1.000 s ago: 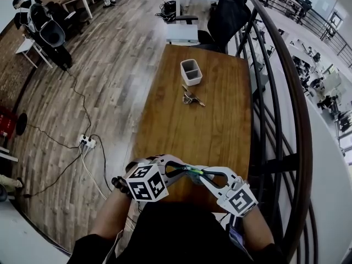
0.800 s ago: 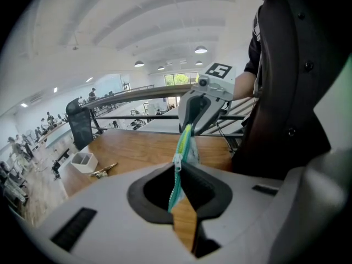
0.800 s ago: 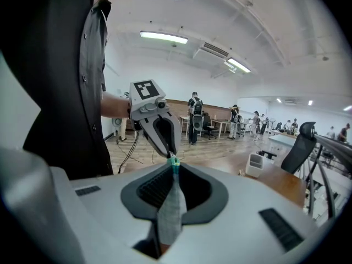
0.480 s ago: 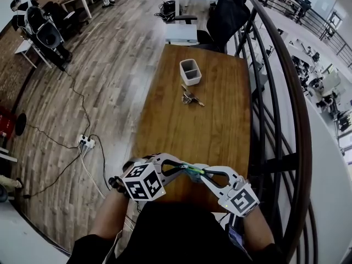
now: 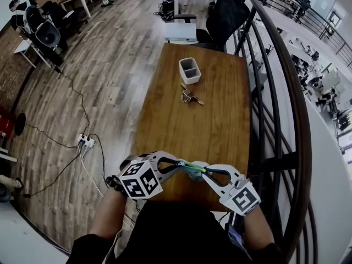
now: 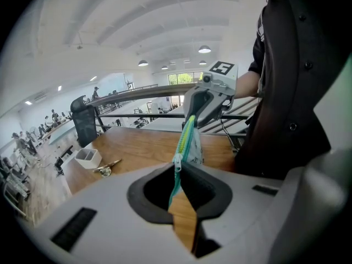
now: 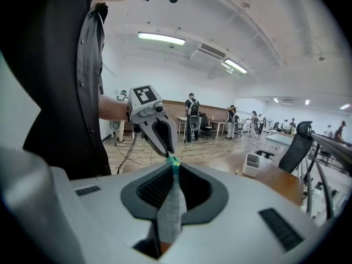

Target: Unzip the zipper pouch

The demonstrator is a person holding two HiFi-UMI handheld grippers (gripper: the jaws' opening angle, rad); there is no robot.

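Observation:
A small grey zipper pouch (image 5: pixel 193 170) with a teal and yellow-green zipper hangs stretched between my two grippers, above the near edge of the wooden table (image 5: pixel 220 125). The left gripper (image 5: pixel 183 165) is shut on the zipper end; in the left gripper view the white slider (image 6: pixel 177 161) sits right at the tips of this gripper (image 6: pixel 179 172), and teal tape runs down between the jaws. The right gripper (image 5: pixel 203 171) is shut on the opposite end, with grey fabric (image 7: pixel 169 213) filling the jaws of this gripper (image 7: pixel 173 172). Each gripper view shows the other gripper facing it.
A white two-compartment holder (image 5: pixel 190 71) and a bunch of keys (image 5: pixel 191 97) lie at the table's far end. A dark metal railing (image 5: pixel 275 120) runs along the right side. An office chair (image 5: pixel 228 12) stands beyond the table. Cables and a power strip (image 5: pixel 86 142) lie on the floor at left.

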